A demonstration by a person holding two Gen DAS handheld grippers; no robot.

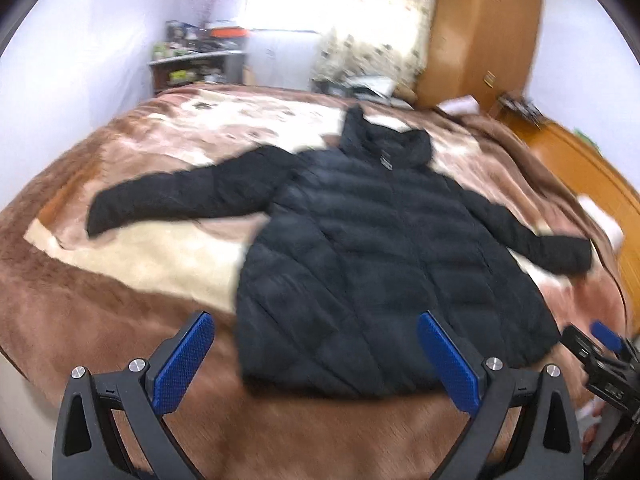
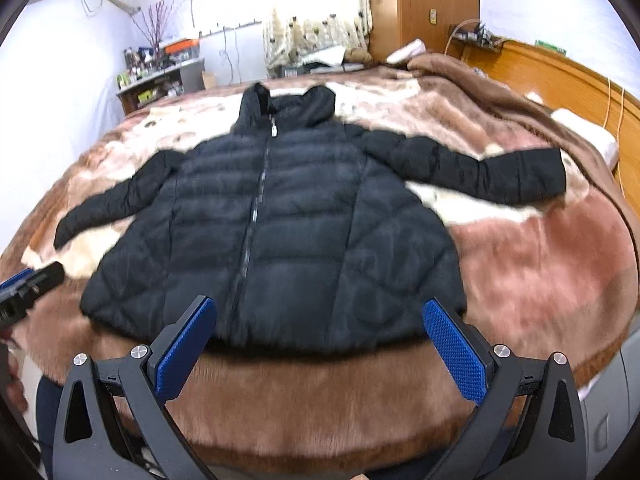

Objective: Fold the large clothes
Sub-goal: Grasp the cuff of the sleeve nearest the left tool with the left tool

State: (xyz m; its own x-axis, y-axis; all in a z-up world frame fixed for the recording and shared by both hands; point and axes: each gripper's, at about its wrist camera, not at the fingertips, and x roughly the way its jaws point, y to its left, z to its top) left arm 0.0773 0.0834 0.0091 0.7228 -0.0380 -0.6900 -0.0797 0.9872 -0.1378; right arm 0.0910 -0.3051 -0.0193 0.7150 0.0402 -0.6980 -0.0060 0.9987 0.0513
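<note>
A black quilted puffer jacket point(image 1: 360, 248) point(image 2: 288, 232) lies flat, front up and zipped, on the bed, both sleeves spread out sideways and its collar at the far end. My left gripper point(image 1: 316, 356) hovers open above the hem's left part, nothing between its blue pads point(image 1: 182, 364). My right gripper point(image 2: 320, 344) hangs open just before the middle of the hem, empty too. Each gripper shows at the edge of the other's view: the right gripper point(image 1: 600, 360) and the left gripper point(image 2: 24, 292).
A brown and cream plush blanket point(image 2: 520, 264) covers the bed. A wooden headboard point(image 2: 560, 76) runs along the right, a white pillow point(image 2: 588, 140) by it. A wardrobe point(image 1: 480, 28), curtains and a cluttered shelf point(image 1: 192, 60) stand beyond the bed.
</note>
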